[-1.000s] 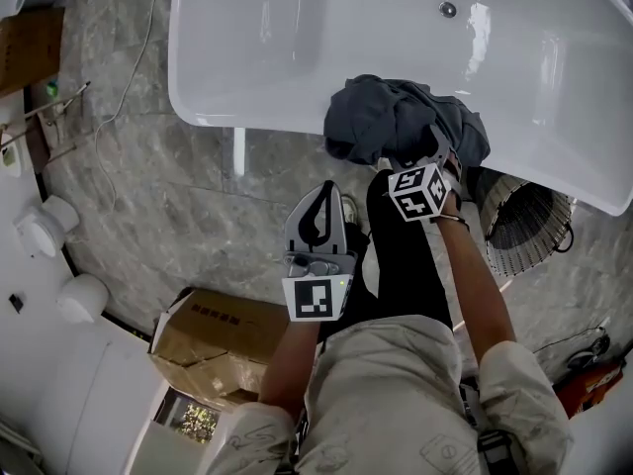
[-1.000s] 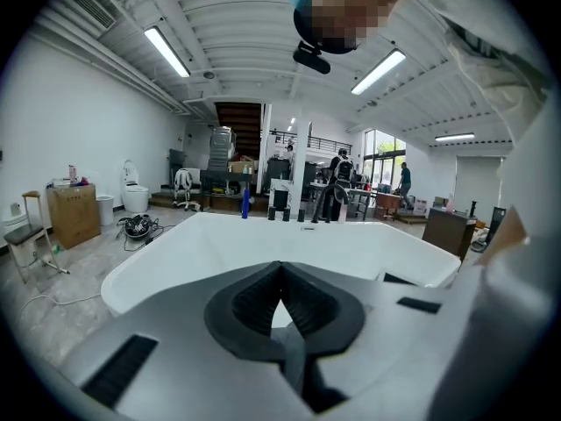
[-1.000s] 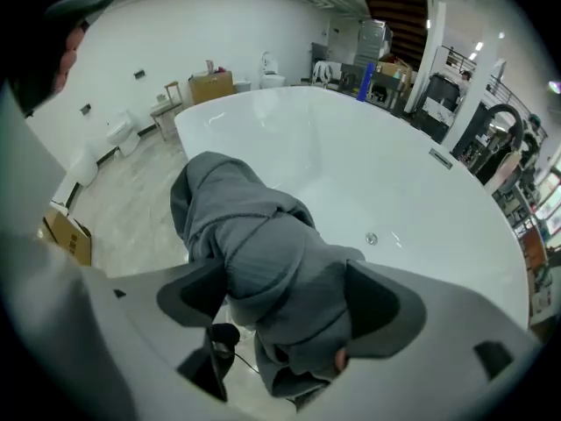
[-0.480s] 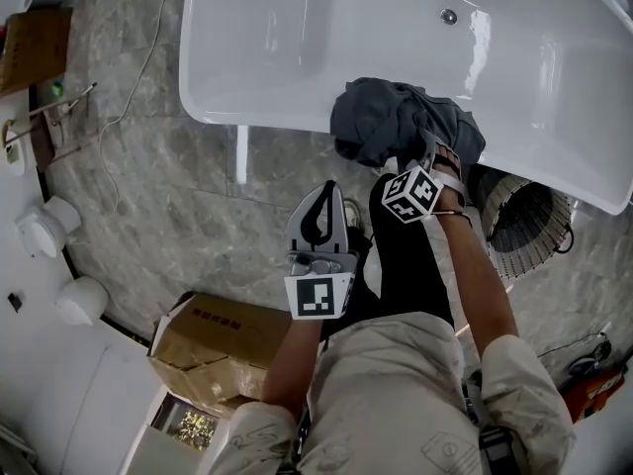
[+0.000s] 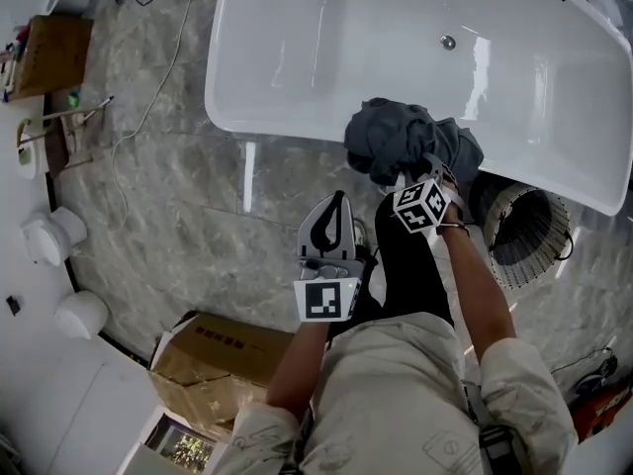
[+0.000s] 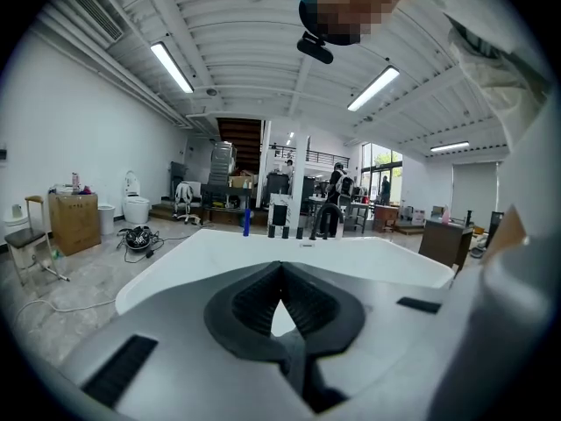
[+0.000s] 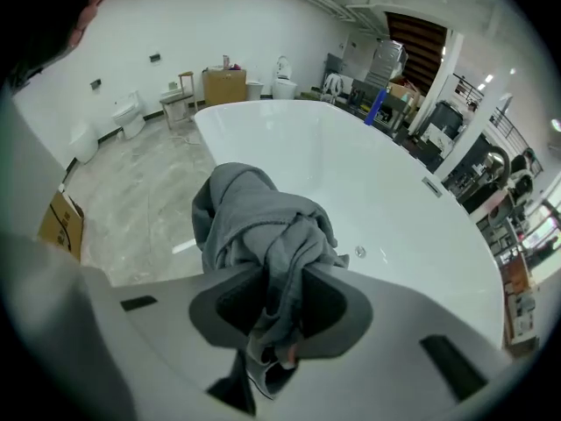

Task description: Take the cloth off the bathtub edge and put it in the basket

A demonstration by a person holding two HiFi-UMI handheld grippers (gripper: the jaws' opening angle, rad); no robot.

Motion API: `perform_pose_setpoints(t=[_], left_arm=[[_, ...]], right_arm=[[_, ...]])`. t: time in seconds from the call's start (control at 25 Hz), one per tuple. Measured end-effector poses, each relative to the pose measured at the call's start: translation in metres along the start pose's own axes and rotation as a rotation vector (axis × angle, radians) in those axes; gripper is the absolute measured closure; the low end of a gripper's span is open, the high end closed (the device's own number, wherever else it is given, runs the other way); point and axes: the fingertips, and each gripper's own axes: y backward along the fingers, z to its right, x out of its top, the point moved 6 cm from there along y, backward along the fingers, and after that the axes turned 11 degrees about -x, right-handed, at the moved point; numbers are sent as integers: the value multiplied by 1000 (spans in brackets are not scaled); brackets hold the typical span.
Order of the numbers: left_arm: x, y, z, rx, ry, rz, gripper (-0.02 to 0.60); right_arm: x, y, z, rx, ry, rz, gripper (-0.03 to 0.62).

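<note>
View from above a person standing at a white bathtub on a grey marble floor. A dark grey cloth lies heaped on the tub's near edge, toward the person's right.

The right hand-held gripper reaches into the heap. In the right gripper view its jaws are closing on a bunched fold of the cloth, which fills the gap between the pads and is pinched there. The rest of the cloth stands up in front of the right hand-held gripper. It is hard to tell whether the heap rests fully on the edge or has begun to lift.

The left hand-held gripper is held apart, over the floor near the person's legs. Its own view shows the jaw tips together with nothing between them.

A round wire basket stands on the floor just beside the tub, to the right of the cloth.

The step in hand looks like the grasp. The next move likely calls for a firm pinch, a lift clear of the edge, and a short carry rightward over the basket's open top.
</note>
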Motion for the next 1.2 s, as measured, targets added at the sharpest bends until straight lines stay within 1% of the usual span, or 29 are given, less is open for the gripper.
perform_pose_setpoints(t=[0.16, 0.32, 0.44, 0.6, 0.76, 0.96, 1.12, 1.2], left_arm=[[12, 18, 3, -11, -11, 32, 586], [26, 41, 1, -25, -36, 80, 586], [32, 59, 0, -43, -47, 98, 586], [45, 88, 1, -58, -30, 151, 586], [50, 117, 7, -81, -30, 205, 586], [68, 145, 12, -115, -47, 286, 586], [83, 168, 4, -95, -50, 292, 586], [89, 175, 5, -111, -49, 309, 586]], right_arm=[[-2, 32, -4, -10, -102, 23, 516], [-2, 72, -13, -45, -192, 62, 516], [0, 104, -15, -79, -262, 84, 516], [8, 149, -17, -103, -352, 128, 516], [12, 196, -22, -141, -437, 201, 516], [19, 253, -18, -234, -517, 314, 517], [29, 306, -21, -289, -553, 405, 517], [28, 333, -19, -319, -579, 447, 517]])
